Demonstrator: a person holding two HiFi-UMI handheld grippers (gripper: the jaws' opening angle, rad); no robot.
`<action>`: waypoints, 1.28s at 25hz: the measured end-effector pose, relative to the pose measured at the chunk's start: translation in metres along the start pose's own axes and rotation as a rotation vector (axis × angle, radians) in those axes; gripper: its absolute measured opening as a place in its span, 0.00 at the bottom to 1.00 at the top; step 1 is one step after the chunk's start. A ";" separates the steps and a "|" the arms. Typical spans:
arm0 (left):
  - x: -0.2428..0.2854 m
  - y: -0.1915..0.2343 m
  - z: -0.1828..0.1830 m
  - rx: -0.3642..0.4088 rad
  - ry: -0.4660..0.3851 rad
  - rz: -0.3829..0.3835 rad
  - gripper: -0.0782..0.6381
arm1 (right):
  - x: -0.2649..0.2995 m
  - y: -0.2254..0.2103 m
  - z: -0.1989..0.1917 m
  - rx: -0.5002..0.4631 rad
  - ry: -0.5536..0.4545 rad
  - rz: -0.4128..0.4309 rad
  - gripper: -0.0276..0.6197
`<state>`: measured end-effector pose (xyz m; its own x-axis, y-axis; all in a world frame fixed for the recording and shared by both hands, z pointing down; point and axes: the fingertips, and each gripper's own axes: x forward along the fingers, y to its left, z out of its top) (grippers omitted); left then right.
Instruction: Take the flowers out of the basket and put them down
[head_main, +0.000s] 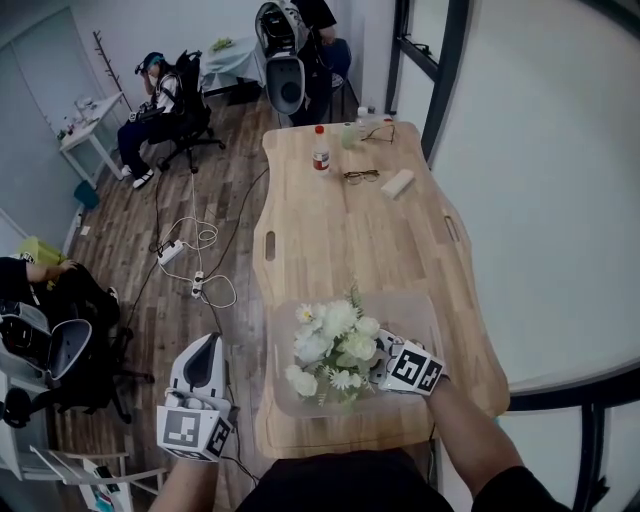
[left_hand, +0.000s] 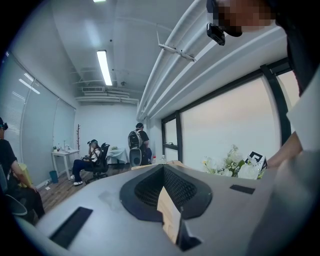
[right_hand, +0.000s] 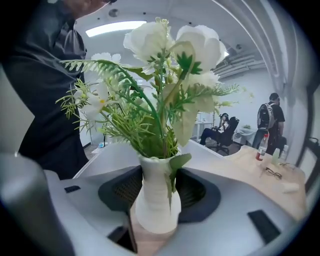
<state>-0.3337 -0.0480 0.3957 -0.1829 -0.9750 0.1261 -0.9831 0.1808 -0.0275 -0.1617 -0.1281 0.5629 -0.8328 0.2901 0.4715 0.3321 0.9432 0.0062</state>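
Observation:
A bunch of white flowers (head_main: 335, 350) with green fern stands in a small white vase (right_hand: 155, 200), inside a translucent basket (head_main: 428, 312) near the front edge of the wooden table (head_main: 340, 230). My right gripper (head_main: 376, 364) reaches into the basket from the right. In the right gripper view the vase stands between its jaws, a pad close on each side, and I see no firm press. My left gripper (head_main: 205, 352) hangs off the table's left side, low over the floor, shut and empty. The flowers (left_hand: 232, 162) also show in the left gripper view.
At the table's far end stand a red-capped bottle (head_main: 321, 150), a pair of glasses (head_main: 361, 176) and a white block (head_main: 397, 183). Cables and a power strip (head_main: 190, 255) lie on the floor to the left. A person sits in a chair (head_main: 165, 110); a window frame (head_main: 440, 90) runs along the right.

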 end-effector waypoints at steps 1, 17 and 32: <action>0.000 0.000 0.000 -0.001 -0.001 0.000 0.12 | -0.002 0.000 0.002 -0.003 0.004 -0.004 0.39; 0.008 -0.027 0.002 -0.026 -0.034 -0.071 0.12 | -0.049 -0.004 0.045 -0.018 -0.027 -0.120 0.39; 0.025 -0.054 0.008 -0.017 -0.067 -0.167 0.12 | -0.092 -0.013 0.068 0.021 -0.040 -0.267 0.39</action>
<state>-0.2852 -0.0832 0.3921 -0.0171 -0.9980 0.0606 -0.9998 0.0174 0.0046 -0.1197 -0.1558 0.4597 -0.9068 0.0359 0.4199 0.0889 0.9902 0.1073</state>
